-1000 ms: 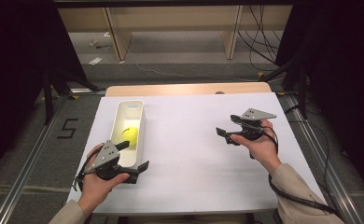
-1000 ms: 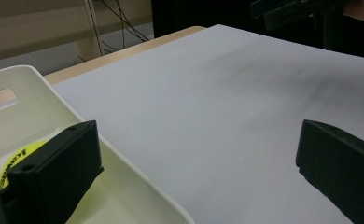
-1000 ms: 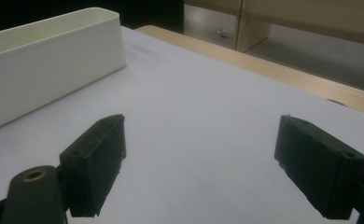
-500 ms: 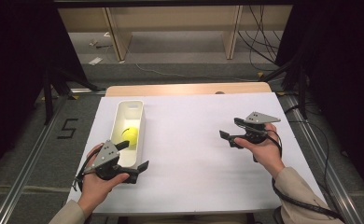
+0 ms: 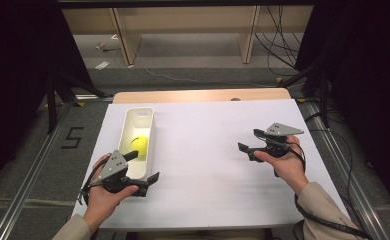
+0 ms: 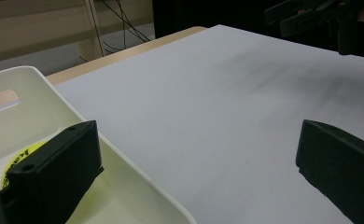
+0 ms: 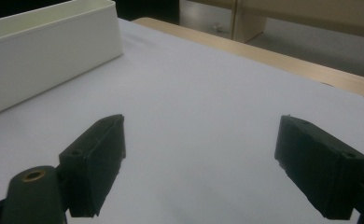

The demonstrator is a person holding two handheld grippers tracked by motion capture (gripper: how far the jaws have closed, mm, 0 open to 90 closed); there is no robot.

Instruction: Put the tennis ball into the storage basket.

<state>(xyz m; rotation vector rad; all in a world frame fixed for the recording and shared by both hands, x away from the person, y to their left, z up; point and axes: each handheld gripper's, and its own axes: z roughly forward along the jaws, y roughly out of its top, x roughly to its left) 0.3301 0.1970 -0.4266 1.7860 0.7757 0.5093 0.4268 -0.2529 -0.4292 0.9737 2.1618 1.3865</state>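
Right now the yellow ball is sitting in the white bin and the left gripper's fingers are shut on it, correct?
Not quite. The yellow ball does sit in the white bin, but the left gripper is open with its fingers spread wide and holding nothing, as the left gripper view shows.

Bright tabletop, dark surroundings, soft focus

In the left gripper view, the left claw (image 6: pixel 196 172) hides most of the yellow ball (image 6: pixel 19 156), whose printed black lettering is too cut off to read. The white bin (image 6: pixel 124 186) runs off the left and bottom edges. The right claw (image 6: pixel 311 14) is cropped at the top corner.
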